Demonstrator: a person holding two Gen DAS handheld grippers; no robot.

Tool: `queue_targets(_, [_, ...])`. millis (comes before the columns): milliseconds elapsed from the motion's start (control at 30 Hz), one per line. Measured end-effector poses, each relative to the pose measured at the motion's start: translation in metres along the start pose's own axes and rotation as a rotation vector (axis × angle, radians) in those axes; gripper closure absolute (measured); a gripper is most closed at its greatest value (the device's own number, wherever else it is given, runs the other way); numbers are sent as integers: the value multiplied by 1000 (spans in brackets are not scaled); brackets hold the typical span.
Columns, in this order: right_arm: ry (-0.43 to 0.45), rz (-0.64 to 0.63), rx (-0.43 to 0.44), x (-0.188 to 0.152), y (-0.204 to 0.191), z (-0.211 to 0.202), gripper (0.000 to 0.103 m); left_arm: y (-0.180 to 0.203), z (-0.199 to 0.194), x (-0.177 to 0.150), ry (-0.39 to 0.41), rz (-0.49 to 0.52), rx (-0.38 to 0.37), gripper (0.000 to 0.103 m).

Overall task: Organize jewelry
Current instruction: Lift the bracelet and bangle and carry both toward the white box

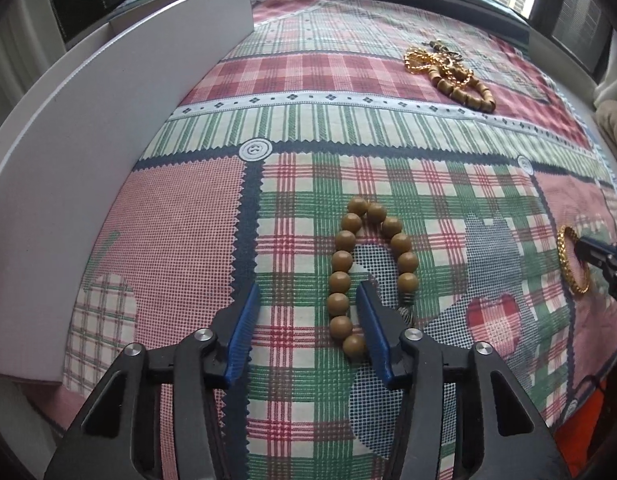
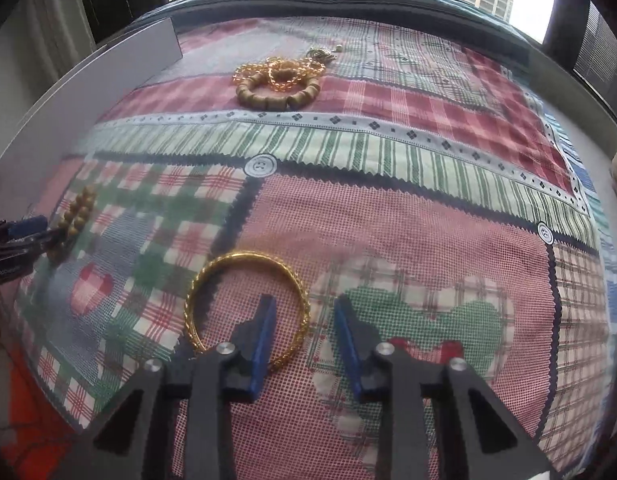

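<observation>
A brown round-bead bracelet (image 1: 350, 272) lies on the patchwork cloth. My left gripper (image 1: 308, 292) is open; the bracelet's left strand lies between its blue fingers. A gold bangle (image 2: 244, 304) lies on the cloth in the right wrist view. My right gripper (image 2: 304, 304) is open, its left finger (image 2: 264, 332) inside the ring and the bangle's right rim between the fingers. The bangle (image 1: 570, 260) and right gripper (image 1: 588, 250) show at the right edge of the left wrist view. The bead bracelet (image 2: 74, 216) and left gripper (image 2: 28, 232) show at the left of the right wrist view.
A pile of a gold chain and a barrel-bead bracelet (image 1: 452, 72) lies at the far side of the cloth; it also shows in the right wrist view (image 2: 278, 80). A white box (image 1: 88, 128) with a low wall stands along the left. Windows lie beyond.
</observation>
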State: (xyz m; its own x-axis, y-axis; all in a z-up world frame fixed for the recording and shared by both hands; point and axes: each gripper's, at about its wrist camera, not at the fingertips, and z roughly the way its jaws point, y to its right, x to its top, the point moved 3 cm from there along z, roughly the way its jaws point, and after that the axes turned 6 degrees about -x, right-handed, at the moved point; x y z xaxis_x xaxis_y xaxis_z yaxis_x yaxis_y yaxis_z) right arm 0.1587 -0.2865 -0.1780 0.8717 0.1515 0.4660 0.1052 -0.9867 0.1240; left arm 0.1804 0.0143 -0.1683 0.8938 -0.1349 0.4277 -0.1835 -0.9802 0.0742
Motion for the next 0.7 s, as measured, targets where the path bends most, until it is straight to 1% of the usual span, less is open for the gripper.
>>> queue_targets(33, [-1,-21,-2,1,-2,0,98,2,0,1,-1,12,-4,95])
queue_targets(100, [-5,-27,12,2,-5,-2,98,1,-1,3,-3,3,-15,93])
queue_targets(167, [10,-22,17,2,-6,-9,98,0,-6,5,12,-23,-52,94])
queue_targets(267, [53,16,46,3,-5,-27,98,-5,-23,7,53,-56,-87,94])
queue_targets(367, [91,45,76,9,-4,-45,98,-11,-46,13,92,-94,-141,94])
queue_targets(567, [152,37,139,33,-17,-72,98,-23,-90,27,161,-152,-220,94])
queue_targets(700, [183,15,190,53,-34,-83,98,-40,-119,38,197,-199,-238,94])
